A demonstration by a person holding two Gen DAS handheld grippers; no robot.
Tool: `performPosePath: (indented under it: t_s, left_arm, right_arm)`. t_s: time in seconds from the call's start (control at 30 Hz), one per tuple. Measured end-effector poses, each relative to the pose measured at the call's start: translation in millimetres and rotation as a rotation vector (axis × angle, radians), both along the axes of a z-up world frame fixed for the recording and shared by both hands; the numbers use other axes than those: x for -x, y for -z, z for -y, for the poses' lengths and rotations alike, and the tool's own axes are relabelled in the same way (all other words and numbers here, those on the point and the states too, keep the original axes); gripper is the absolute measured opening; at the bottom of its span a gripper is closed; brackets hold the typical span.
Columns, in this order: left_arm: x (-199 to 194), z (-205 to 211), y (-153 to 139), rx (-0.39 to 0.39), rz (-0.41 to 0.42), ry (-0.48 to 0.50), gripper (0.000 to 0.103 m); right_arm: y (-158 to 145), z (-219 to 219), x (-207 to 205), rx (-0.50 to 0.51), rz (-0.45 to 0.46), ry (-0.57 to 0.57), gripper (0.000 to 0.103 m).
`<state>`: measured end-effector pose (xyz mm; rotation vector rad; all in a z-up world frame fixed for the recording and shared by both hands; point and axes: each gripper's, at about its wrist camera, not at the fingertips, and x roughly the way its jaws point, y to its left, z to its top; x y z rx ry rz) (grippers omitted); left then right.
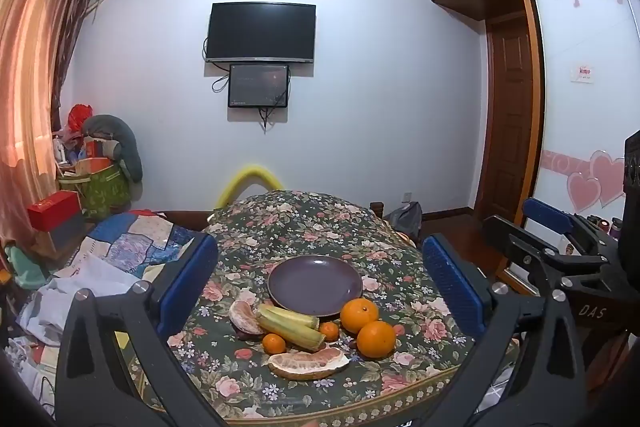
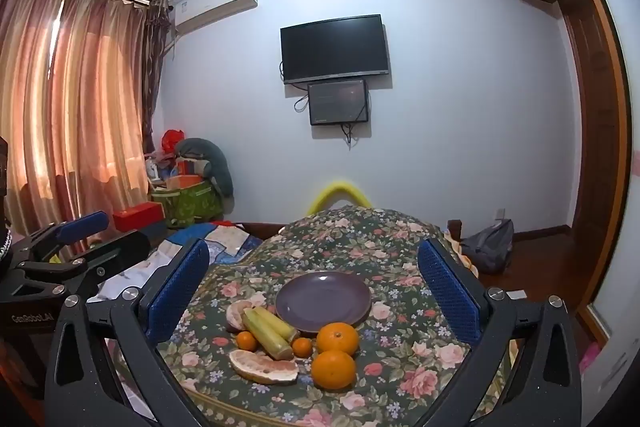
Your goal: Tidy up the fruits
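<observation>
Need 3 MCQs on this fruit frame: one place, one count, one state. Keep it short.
1. Where does the pomelo wedge lie relative to the purple plate?
A. on the plate
B. nearer the cameras than the plate, on the floral cloth
C. behind the plate

2. How many large oranges are there?
A. two
B. four
C. none

3. What is the state of the plate?
A. piled with fruit
B. upside down
C. empty

Answers:
1 B: the wedge sits at the near edge of the fruit cluster, off the plate.
2 A: one large orange by the plate rim and another large orange just in front of it.
3 C: its whole purple surface shows bare, with all the fruit on the cloth.
</observation>
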<state>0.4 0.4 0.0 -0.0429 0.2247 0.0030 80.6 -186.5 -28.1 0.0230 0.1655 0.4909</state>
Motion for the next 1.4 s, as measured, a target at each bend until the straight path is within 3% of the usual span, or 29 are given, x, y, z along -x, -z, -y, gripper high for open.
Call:
performPosePath:
  t_s: [1.4]
  left_arm:
    - [-6.3, -1.5, 2.5, 0.016, -0.007, -0.004, 0.103]
  right_arm:
    - [-0.4, 1.6, 1.9, -0.024, -0.001, -0.002, 0.103]
